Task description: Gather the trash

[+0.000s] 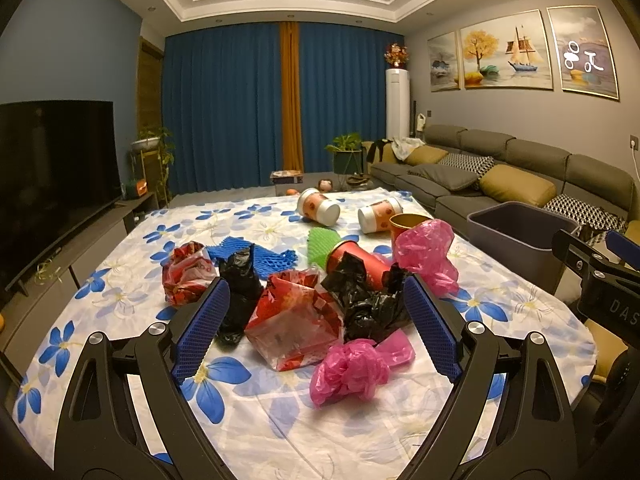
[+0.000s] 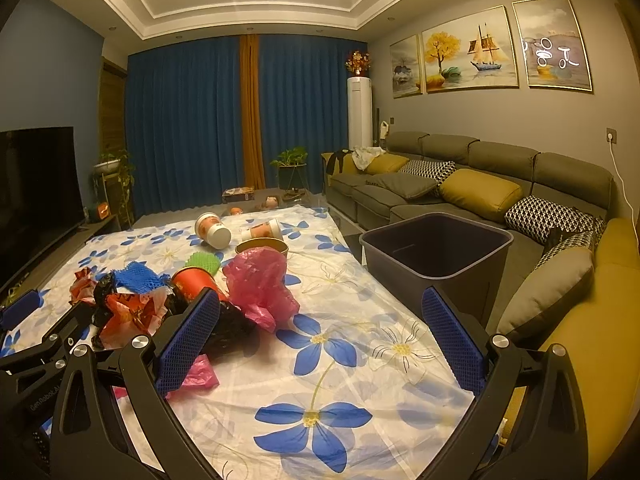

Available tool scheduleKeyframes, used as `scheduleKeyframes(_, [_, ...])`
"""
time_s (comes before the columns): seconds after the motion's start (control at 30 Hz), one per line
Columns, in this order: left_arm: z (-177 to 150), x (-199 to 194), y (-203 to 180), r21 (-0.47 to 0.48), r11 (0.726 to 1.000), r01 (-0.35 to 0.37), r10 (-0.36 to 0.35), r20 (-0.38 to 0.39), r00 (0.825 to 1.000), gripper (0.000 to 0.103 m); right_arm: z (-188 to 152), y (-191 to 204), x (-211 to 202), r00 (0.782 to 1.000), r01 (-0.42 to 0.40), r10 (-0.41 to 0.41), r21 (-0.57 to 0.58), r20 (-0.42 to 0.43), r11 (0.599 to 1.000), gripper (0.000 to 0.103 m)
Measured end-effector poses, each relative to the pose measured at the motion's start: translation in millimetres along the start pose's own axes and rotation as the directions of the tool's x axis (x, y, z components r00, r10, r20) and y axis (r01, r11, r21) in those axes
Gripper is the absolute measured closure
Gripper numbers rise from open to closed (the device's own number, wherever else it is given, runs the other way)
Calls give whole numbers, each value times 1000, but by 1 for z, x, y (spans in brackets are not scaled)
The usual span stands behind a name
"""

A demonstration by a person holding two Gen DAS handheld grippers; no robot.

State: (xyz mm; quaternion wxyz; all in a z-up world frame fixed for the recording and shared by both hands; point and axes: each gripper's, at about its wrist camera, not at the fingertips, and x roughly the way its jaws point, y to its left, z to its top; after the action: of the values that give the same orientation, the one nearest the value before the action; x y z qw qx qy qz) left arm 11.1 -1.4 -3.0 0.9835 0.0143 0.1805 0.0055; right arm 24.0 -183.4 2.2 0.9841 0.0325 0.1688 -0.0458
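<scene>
**Both claws spread wide over a littered counter**

Left claw hangs with its blue pads far apart and nothing between them, low over a heap of trash on the flowered cloth of the counter. Framed between its fingers lie a crumpled red bag, a black bag and a pink bag. Behind those sit a red cup on its side, a blue foam net, a green foam net, a second pink bag and two white paper cups tipped over.

Right claw is likewise gaping and empty, over bare cloth to the right of the heap. Just beyond the counter's right edge stands a dark bin, beside the sofa.
</scene>
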Motion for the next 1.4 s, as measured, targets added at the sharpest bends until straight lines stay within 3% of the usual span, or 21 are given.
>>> scheduleKeyframes(0.8, [0,2,-5,-1,1000,-5,5,3,1000,16,-1,-2,-1,1000,9,-9,8,3,1000,5])
scheduleKeyframes(1.4, [4,-1,-2,-13,1000,3,-3,-1,1000,9,-2,-5,-2,1000,16,-16,10,7,1000,5])
